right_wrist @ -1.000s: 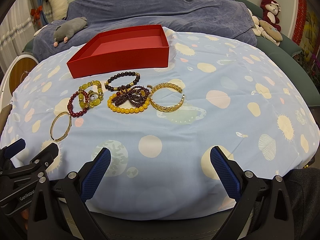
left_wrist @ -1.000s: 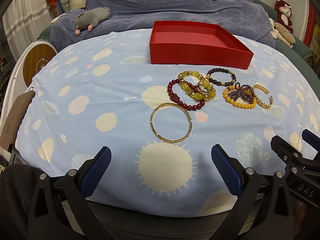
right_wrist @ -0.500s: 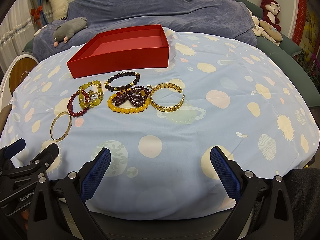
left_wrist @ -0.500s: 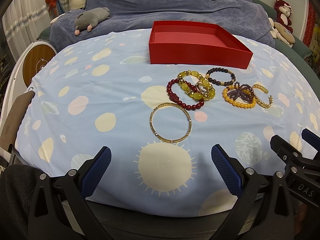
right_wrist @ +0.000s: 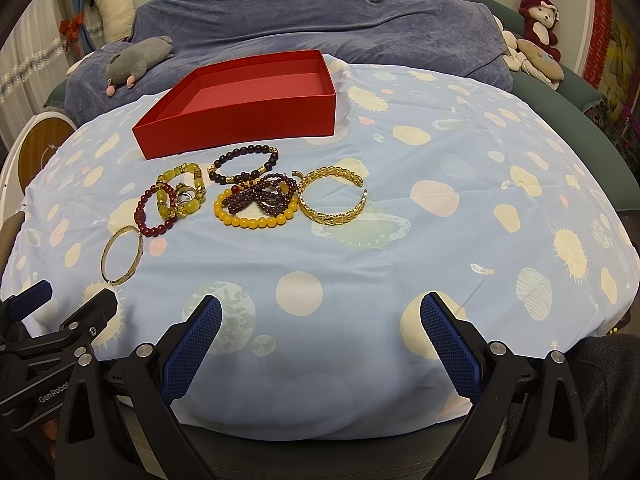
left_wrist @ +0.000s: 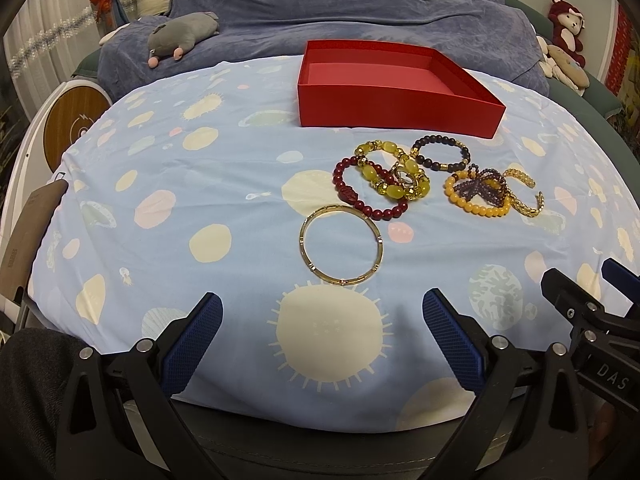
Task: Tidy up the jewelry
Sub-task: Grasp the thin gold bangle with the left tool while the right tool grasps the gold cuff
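An empty red box stands at the back of the blue patterned cloth. In front of it lie several bracelets: a thin gold bangle, a dark red bead bracelet, a yellow bead bracelet, a dark bead bracelet, an orange bead bracelet under purple beads, and a gold cuff. My left gripper is open and empty, just in front of the bangle. My right gripper is open and empty, well short of the cuff.
A grey-blue blanket covers the back. A grey plush toy lies at the back left, more plush toys at the back right. A round wooden-faced device stands off the left edge.
The left gripper has crept slightly toward the bangle. Nothing else has moved.
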The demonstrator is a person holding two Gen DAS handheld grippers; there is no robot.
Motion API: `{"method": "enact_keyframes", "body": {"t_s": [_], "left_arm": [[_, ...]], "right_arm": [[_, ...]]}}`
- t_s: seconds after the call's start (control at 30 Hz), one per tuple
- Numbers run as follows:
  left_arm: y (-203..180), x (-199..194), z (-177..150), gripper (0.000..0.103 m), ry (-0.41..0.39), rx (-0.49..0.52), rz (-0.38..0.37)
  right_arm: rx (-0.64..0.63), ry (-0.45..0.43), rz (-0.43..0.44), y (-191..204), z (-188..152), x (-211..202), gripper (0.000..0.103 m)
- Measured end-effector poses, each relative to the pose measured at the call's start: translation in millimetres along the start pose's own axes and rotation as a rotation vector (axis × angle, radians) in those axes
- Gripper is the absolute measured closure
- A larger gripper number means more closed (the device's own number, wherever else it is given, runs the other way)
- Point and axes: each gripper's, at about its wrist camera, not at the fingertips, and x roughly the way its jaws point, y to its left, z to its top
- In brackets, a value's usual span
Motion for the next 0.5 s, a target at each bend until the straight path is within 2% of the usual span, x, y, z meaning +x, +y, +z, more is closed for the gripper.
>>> {"method": "enact_keyframes", "body": {"t_s": [0.27, 0.5], "left_arm": [[45.5, 5.2, 14.5, 0.007, 0.012, -0.142, 0.009], [51.9, 18.5, 23.6, 0.009, 0.023, -0.134, 0.025]], "right_arm": [[0.077, 0.017, 0.003, -21.2, 3.1, 3.7, 0.007], [0.116, 0.029, 0.001, -27.2, 7.1, 6.5, 0.007]]}}
